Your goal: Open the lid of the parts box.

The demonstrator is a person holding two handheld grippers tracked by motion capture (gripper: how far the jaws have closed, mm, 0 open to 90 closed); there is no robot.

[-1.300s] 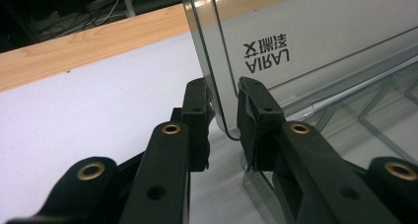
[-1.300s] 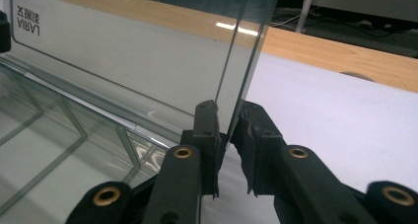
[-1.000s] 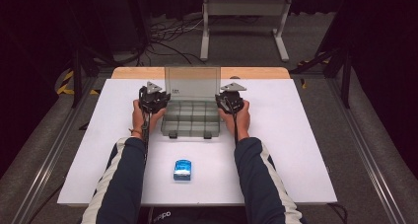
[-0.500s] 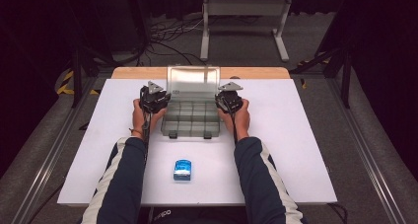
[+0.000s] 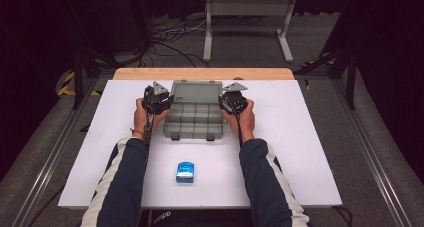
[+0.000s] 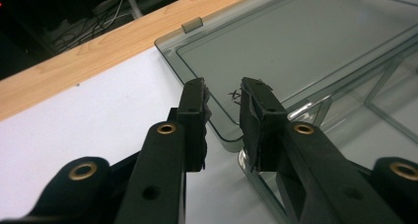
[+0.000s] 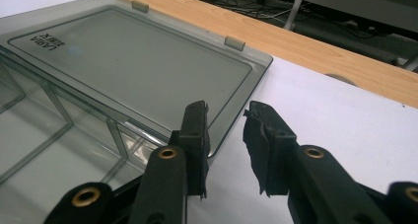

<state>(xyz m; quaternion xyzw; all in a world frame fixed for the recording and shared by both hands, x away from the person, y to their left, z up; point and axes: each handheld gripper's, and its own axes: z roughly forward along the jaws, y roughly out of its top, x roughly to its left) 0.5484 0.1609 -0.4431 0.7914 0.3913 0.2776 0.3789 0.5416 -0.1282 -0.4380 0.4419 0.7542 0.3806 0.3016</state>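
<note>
Smoky-plastic compartment box (image 5: 194, 118), near desk's far edge, lid (image 5: 196, 91) laid flat open behind it; left tongs (image 6: 223, 116) and right tongs (image 7: 227, 135) just spread off lid's corners, pinching nothing: opening judged complete.

A lab-like recording space; a white surface (image 5: 300, 152) on a wooden top stands amid black curtained surroundings; loose cables (image 5: 165, 37) lie on the grey carpet behind; a metal stand (image 5: 247, 9) and floor rails (image 5: 380, 172) flank it.
</note>
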